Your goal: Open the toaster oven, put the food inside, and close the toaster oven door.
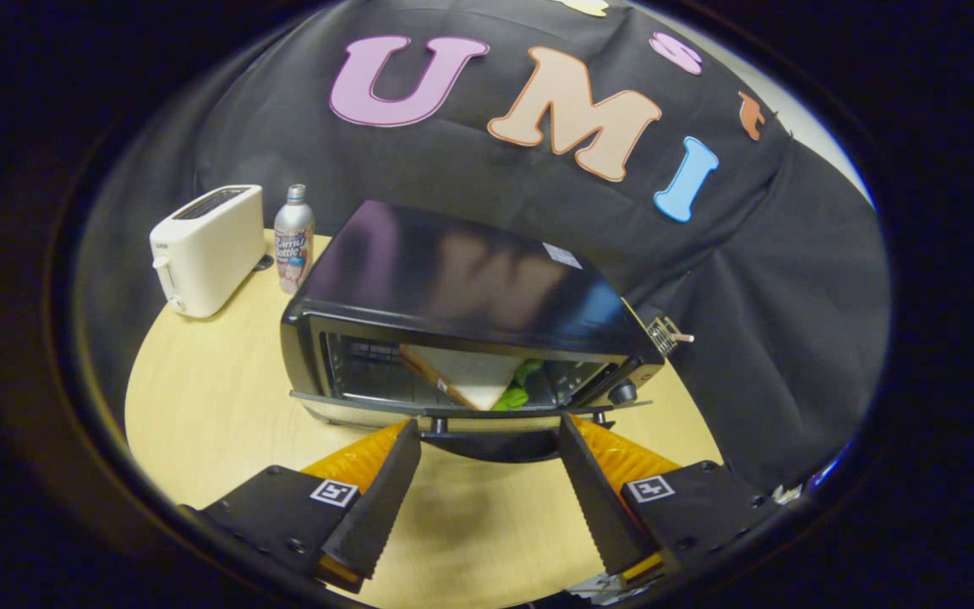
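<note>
Black cloth hung behind a round wooden counter [199,397]. On it sat the toaster oven [462,313], its door [487,420] lowered, a sandwich [470,376] inside. Just ahead of the door, the claw [487,436] stood wide, gripping nothing. A white toaster [204,249] and bottle [293,238] stood beyond.

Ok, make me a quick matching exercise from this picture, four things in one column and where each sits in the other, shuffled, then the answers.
Things:
1. white toaster
2. bottle
3. sandwich
4. gripper

Places:
A. inside the toaster oven, behind its lowered door
B. open, its fingers either side of the oven door handle
C. at the far edge of the table, beside the bottle
D. between the white toaster and the toaster oven

Pairs: 1-C, 2-D, 3-A, 4-B
</note>
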The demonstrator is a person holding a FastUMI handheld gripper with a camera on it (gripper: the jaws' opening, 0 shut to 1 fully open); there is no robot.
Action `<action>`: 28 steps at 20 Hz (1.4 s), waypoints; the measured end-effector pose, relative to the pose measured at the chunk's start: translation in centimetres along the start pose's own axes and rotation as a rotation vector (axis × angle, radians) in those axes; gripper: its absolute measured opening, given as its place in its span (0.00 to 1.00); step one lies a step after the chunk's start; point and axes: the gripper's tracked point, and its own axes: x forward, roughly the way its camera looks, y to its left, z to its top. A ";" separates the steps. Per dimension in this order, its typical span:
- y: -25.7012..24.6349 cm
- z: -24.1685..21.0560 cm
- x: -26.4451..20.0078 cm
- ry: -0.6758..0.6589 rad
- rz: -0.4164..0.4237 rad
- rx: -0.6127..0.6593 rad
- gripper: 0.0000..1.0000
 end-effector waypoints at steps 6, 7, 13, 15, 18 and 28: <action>0.3 1.4 0.9 -0.027 -0.006 0.001 0.99; 0.3 1.8 1.1 -0.037 -0.006 -0.001 0.99; 0.7 3.0 2.1 -0.080 0.010 -0.020 0.99; 0.6 3.2 2.2 -0.095 0.014 -0.022 0.99; 0.6 3.3 2.4 -0.111 0.035 -0.034 0.99; -1.1 13.2 -3.7 -0.471 0.229 0.314 0.95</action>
